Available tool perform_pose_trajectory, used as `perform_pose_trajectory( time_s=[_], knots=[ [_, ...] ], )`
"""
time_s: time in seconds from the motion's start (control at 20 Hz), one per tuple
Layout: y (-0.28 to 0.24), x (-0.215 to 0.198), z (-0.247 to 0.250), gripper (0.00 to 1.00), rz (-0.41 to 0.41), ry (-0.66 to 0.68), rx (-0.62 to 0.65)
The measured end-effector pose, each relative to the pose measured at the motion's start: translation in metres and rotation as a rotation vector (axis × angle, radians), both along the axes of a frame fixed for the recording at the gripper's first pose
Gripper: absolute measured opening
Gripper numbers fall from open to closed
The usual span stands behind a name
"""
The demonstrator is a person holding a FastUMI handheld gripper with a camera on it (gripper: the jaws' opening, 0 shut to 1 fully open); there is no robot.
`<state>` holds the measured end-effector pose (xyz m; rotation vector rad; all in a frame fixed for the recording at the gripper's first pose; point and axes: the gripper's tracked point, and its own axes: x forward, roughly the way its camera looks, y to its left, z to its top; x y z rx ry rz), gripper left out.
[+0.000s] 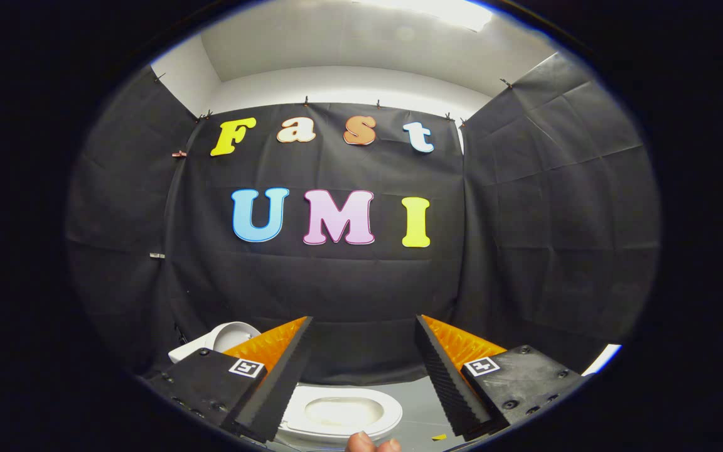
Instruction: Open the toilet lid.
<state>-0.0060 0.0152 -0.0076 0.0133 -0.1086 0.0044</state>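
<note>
Gripper (361, 326) held high, fingers spread wide, nothing between them. Toilet (342, 413) seen low between the fingers, bowl exposed, on the grey floor (421, 402). Lid (226, 338) raised, off to the left behind the left finger. Fingertips of a hand (372, 444) glimpsed just below the bowl.

The claw (361, 370) hangs wide open on nothing, its 2 fingers apart above the toilet (336, 414). Its bowl lies uncovered below and between them; the cloth wall (349, 282) closes the space beyond.
</note>
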Motion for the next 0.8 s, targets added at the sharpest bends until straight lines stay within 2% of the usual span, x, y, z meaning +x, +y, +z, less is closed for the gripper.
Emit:
perform_pose_trajectory(
  time_s=[0.8],
  knots=[
    [-0.0053,0.0051,-0.0066,1.0,-0.003,0.015,0.009]
  ],
)
